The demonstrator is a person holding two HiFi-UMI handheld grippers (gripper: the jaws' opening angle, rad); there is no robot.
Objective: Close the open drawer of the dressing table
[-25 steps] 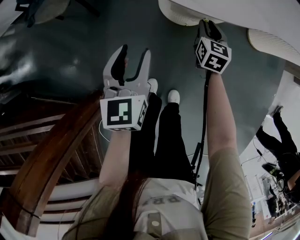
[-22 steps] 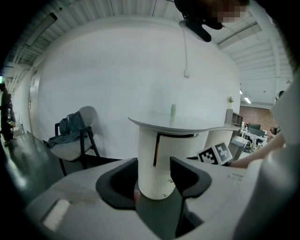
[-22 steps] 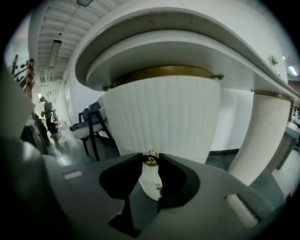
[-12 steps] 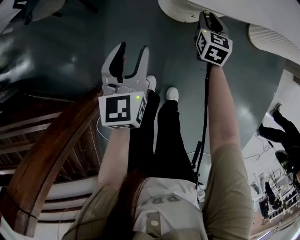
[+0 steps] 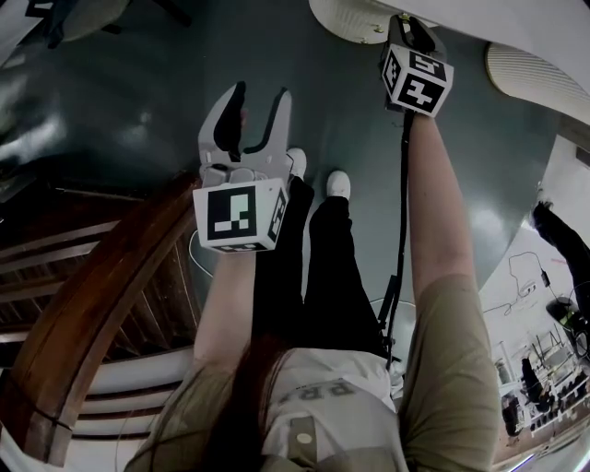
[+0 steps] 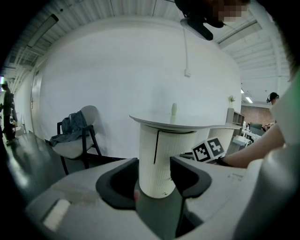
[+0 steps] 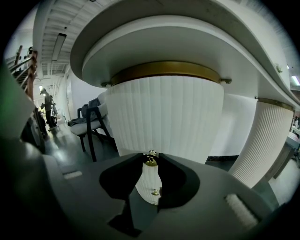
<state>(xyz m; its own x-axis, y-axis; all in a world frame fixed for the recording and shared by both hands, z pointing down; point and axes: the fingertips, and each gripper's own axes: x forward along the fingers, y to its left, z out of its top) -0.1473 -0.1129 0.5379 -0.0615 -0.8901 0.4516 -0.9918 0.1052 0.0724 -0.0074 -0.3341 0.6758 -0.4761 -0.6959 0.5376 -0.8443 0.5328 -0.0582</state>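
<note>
The dressing table (image 5: 358, 20) is white with ribbed, rounded sides; its curved drawer front (image 7: 168, 117) carries a gold band under the top. My right gripper (image 7: 150, 162) is shut on the drawer's small gold knob (image 7: 150, 159), jaw tips pinching it from both sides. In the head view the right gripper (image 5: 411, 35) reaches up against the table's edge, marker cube toward me. My left gripper (image 5: 254, 109) hangs open over the dark floor with nothing between its fingers. In the left gripper view, that left gripper (image 6: 154, 176) faces the ribbed pedestal (image 6: 159, 159) from a distance.
A dark wooden stair railing (image 5: 92, 304) curves along my left side. A chair (image 6: 75, 140) with clothing draped on it stands by the white wall. A second ribbed pedestal (image 7: 267, 145) stands to the right. Other people (image 5: 564, 253) are far off.
</note>
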